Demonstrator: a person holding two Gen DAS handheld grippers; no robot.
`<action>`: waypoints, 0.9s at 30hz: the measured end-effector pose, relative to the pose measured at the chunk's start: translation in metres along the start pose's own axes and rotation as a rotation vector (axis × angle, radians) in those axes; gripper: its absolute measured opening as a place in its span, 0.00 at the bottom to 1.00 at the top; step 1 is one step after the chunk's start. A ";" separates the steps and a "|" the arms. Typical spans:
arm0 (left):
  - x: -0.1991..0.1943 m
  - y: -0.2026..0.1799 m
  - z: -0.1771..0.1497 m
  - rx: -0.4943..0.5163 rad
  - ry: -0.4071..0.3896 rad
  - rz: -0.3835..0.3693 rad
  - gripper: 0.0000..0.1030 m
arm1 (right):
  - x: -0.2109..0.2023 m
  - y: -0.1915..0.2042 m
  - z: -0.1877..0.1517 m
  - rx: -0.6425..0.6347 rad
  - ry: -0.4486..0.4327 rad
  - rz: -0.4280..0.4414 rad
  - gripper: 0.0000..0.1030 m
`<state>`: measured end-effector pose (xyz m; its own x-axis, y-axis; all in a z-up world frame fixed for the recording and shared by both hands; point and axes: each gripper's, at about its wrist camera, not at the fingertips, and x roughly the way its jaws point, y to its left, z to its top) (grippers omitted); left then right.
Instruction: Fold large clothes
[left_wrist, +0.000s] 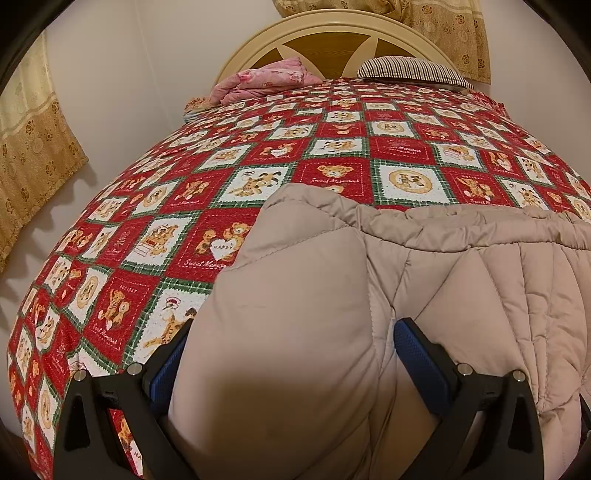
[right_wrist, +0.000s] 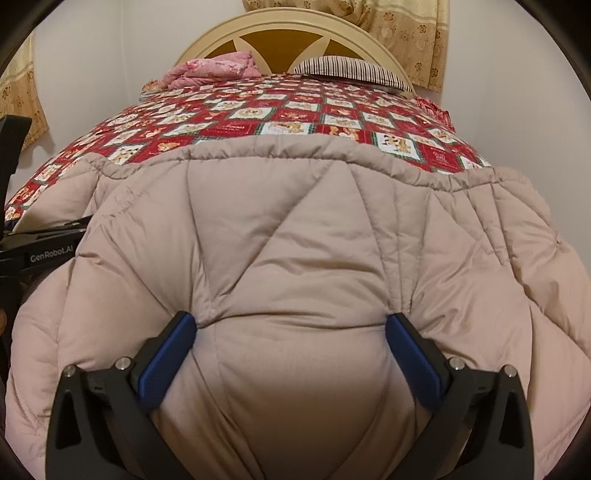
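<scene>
A large beige quilted puffer coat lies at the near end of the bed; it fills most of the right wrist view. My left gripper straddles the coat's left edge with its jaws wide apart, a thick fold bulging between the blue pads. My right gripper stands the same way over the middle of the coat, with padded fabric bulging between its blue pads. Neither pair of jaws is closed. The left gripper's black body shows at the left edge of the right wrist view.
The bed has a red, green and white teddy-bear patchwork cover. A pink folded blanket and a striped pillow lie by the cream headboard. Floral curtains hang at left and top right.
</scene>
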<state>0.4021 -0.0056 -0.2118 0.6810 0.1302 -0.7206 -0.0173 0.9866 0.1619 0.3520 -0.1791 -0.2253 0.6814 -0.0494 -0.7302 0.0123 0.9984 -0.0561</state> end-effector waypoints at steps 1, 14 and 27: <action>0.000 0.000 0.000 0.001 0.000 0.000 0.99 | 0.000 0.001 0.000 -0.002 0.001 -0.003 1.00; -0.098 0.093 -0.053 -0.112 -0.010 -0.185 0.99 | 0.001 0.001 0.001 -0.001 -0.002 -0.004 1.00; -0.154 0.113 -0.178 -0.280 0.061 -0.512 0.99 | -0.005 -0.001 -0.001 0.007 -0.032 0.002 1.00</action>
<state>0.1645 0.1036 -0.2023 0.6104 -0.3723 -0.6991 0.1038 0.9126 -0.3954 0.3485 -0.1800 -0.2224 0.7044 -0.0462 -0.7083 0.0158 0.9987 -0.0494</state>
